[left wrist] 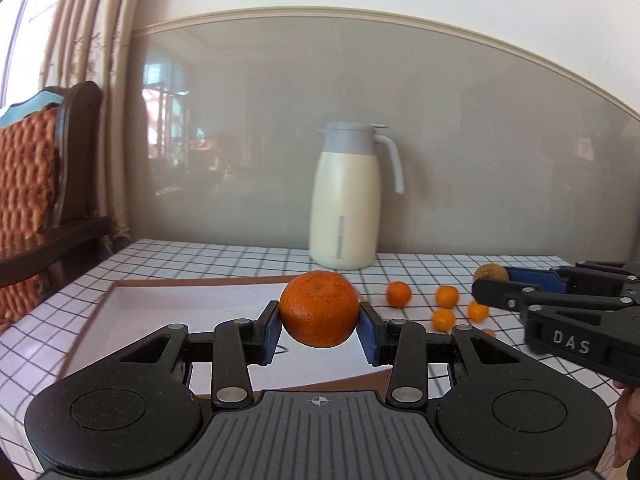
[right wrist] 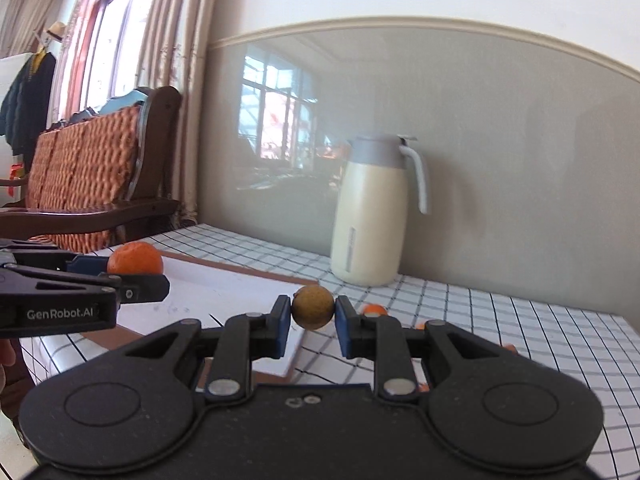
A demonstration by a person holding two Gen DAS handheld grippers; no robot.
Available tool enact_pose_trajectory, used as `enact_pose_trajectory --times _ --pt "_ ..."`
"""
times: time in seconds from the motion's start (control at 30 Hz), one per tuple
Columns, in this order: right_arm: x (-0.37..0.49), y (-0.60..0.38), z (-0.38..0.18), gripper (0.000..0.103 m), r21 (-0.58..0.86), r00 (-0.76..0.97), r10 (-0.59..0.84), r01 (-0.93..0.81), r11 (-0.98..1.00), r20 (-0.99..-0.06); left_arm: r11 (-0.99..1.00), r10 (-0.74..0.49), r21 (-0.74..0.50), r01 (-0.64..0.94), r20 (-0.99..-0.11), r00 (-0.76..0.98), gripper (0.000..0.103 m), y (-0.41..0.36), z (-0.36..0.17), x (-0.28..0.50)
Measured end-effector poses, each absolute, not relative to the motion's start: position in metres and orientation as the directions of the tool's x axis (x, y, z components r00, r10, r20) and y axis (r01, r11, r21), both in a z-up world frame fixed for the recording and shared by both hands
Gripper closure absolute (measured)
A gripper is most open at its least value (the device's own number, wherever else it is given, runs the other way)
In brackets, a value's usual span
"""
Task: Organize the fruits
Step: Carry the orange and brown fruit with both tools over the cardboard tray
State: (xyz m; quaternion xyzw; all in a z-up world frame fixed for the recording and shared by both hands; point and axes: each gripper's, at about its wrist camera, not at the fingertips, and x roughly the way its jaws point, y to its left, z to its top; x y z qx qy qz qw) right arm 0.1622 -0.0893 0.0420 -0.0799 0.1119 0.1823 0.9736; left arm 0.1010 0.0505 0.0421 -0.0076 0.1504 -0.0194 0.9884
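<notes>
Two hand-held grippers pinch fruit: left (left wrist: 319,330) orange (left wrist: 319,309), right (right wrist: 313,326) kiwi (right wrist: 312,307).

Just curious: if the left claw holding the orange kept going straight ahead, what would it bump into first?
Probably the jug. The left claw, shut on the orange, points over the white board toward it. Depth is hard to judge, and it may pass just left.

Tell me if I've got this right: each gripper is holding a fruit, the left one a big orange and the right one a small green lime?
Nearly. The left gripper does hold the big orange, but the right gripper clamps a small brownish-yellow round fruit, not a green lime. The right wrist view shows its colour plainly.
</notes>
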Motion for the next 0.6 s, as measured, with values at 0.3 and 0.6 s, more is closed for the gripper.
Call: enact_pose_trajectory --times 0.3,0.6 --pt "0.179 -0.045 0.055 0.087 -0.137 0.889 0.402 -0.436 0.889 -0.220 0.995 0.073 -0.038 -0.088 -0.302 0.950 0.062 0.107 0.042 0.098" --pt "0.206 -0.021 0.054 0.087 -0.117 0.872 0.433 -0.466 0.877 -0.229 0.982 0.171 -0.023 -0.187 -0.304 0.937 0.062 0.142 0.040 0.110"
